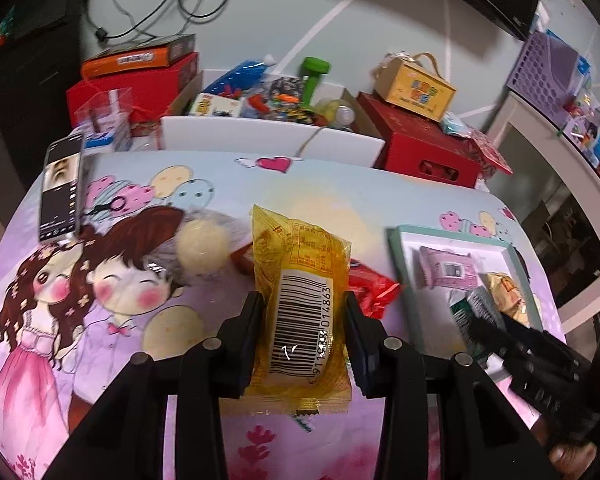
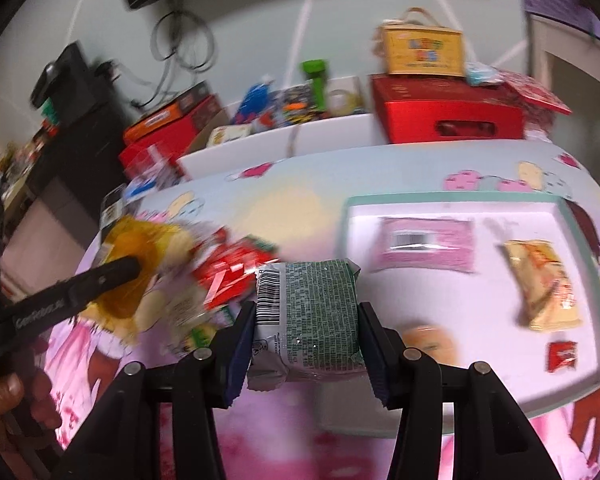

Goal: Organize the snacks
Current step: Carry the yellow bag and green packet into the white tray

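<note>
I use the tray [image 2: 580, 236], the flat white one with the pale green rim, as my marker on the desk [image 1: 204, 184] with the cartoon cloth. My left gripper [image 1: 302, 312] pinches a yellow snack pack [image 1: 300, 280] by its two long sides, with the barcode facing my camera, and the pack hangs above the cloth, off to the left of the tray. My right gripper [image 2: 306, 320] pinches a green snack pack [image 2: 312, 312] by its sides, close to the near left corner of the tray; from the left camera this pack [image 1: 474, 312] shows above that part of the tray. Inside the tray I see a pink pack [image 2: 424, 246] near the far rim, a tan pack [image 2: 544, 284] toward the right side, and a small red pack [image 2: 562, 356] near the right front corner. Left of the tray, on the cloth, lie some red packs [image 2: 236, 276], and farther left a round pale snack [image 1: 202, 246]. A phone [image 1: 62, 192] stands far to the left of the tray. Behind the tray, past the desk edge, sits a red box [image 2: 448, 112] with a yellow box [image 2: 424, 52] on top, and left of that a white box [image 1: 268, 136] full of mixed things. The right camera's picture is blurry.
</note>
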